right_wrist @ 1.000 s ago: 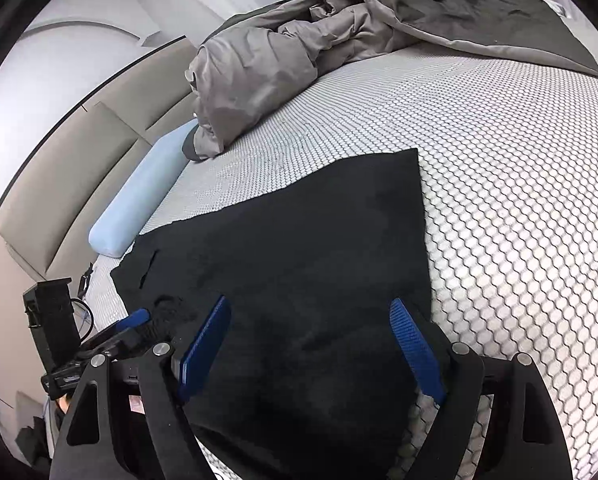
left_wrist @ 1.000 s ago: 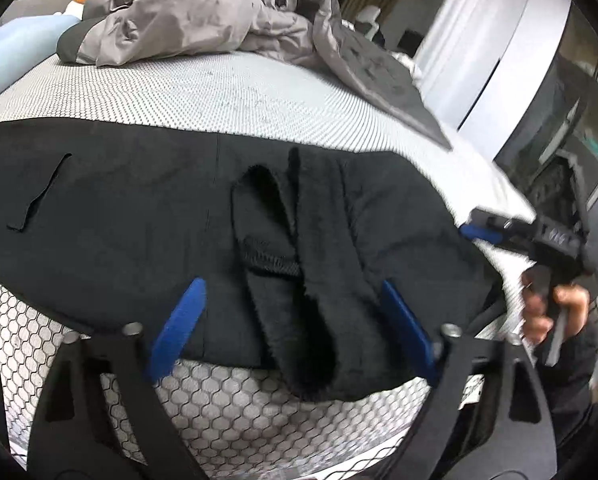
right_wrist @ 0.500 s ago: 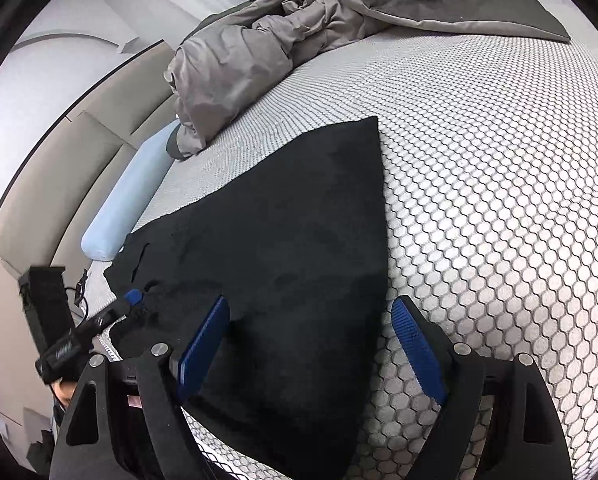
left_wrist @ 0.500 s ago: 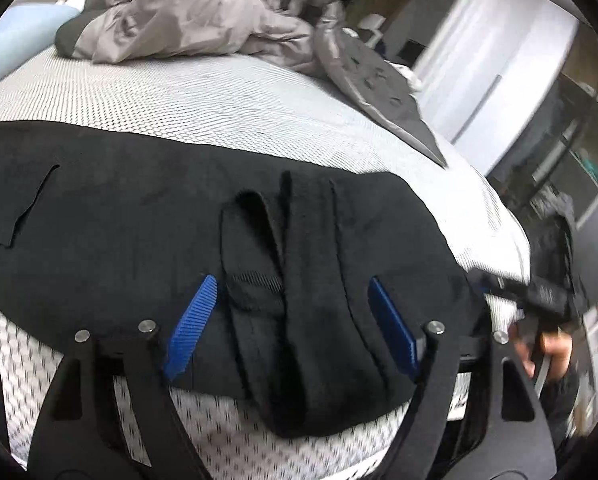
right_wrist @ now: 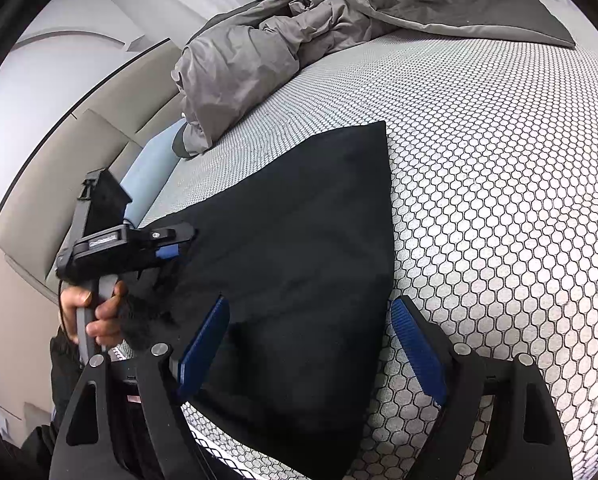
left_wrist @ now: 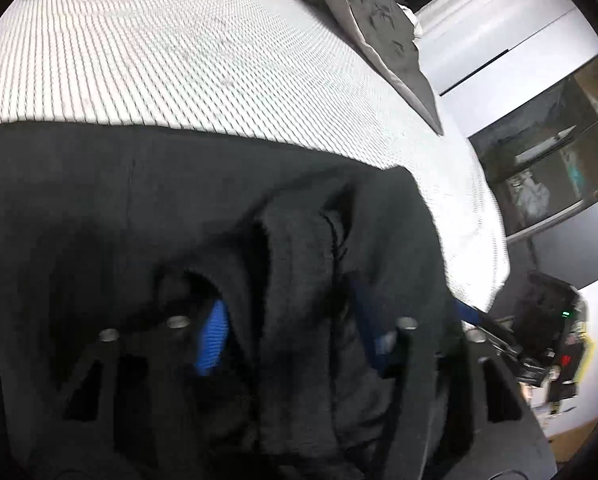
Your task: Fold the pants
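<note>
Closing around the pants' (left_wrist: pixel 299 240) bunched fold, the left gripper (left_wrist: pixel 295 336) has advanced; right gripper (right_wrist: pixel 311 344) spread.

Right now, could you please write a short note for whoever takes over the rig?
Left gripper: jaws closing around the bunched end of the pants; not yet clearly pinched.
Right gripper: open, low over the pants' other end, holding nothing.
Pants: flat on the bed, near its edge; quilt lies beyond.
Done: pants laid out.
Left: finish the grip, take the other end, fold.
</note>
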